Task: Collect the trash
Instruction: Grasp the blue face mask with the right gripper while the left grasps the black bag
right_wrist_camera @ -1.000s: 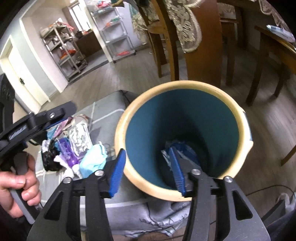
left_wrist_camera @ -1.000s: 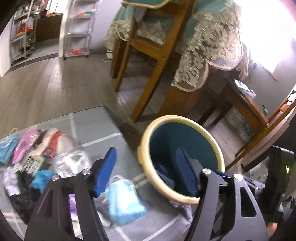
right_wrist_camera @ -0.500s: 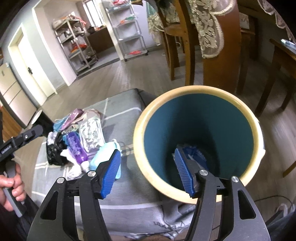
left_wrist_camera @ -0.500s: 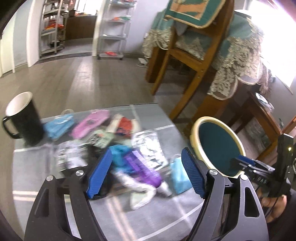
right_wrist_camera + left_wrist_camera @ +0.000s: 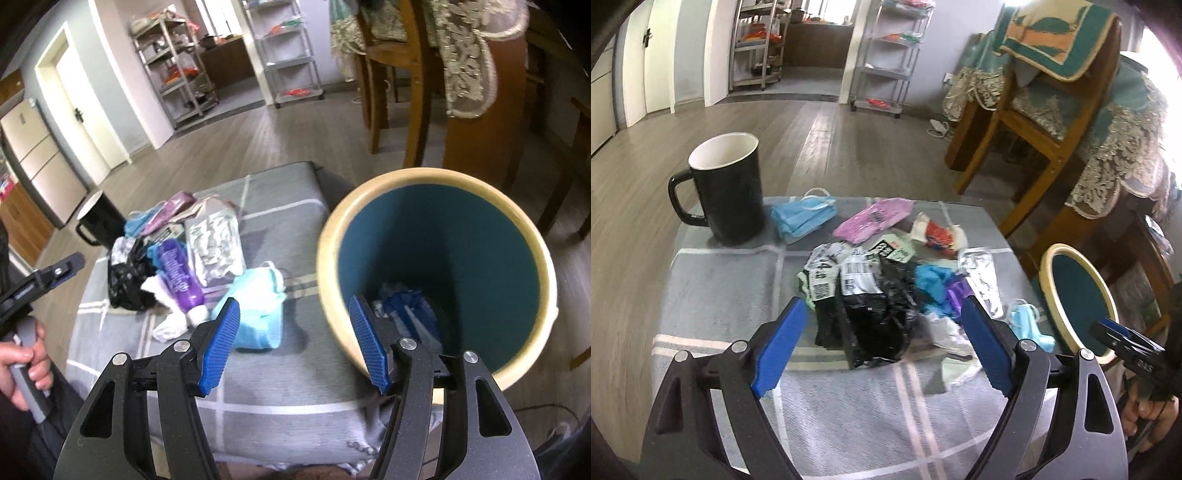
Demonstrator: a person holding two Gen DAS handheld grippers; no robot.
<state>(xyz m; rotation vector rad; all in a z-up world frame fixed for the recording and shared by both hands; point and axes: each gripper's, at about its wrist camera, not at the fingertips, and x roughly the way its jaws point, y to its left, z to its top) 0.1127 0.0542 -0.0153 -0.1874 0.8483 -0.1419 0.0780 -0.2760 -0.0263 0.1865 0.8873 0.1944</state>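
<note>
Swinging off the bin (image 5: 1075, 295) a second ago, our left gripper (image 5: 882, 343) now hovers over the trash pile (image 5: 886, 284) on the tabletop (image 5: 720, 295), jaws wide and empty. Right gripper (image 5: 295, 339) waits agape beside the bin. Next we lower and pinch the black wrapper (image 5: 875, 325).

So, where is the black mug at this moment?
In the left wrist view the black mug stands upright at the table's far left corner, beside a blue face mask.
</note>
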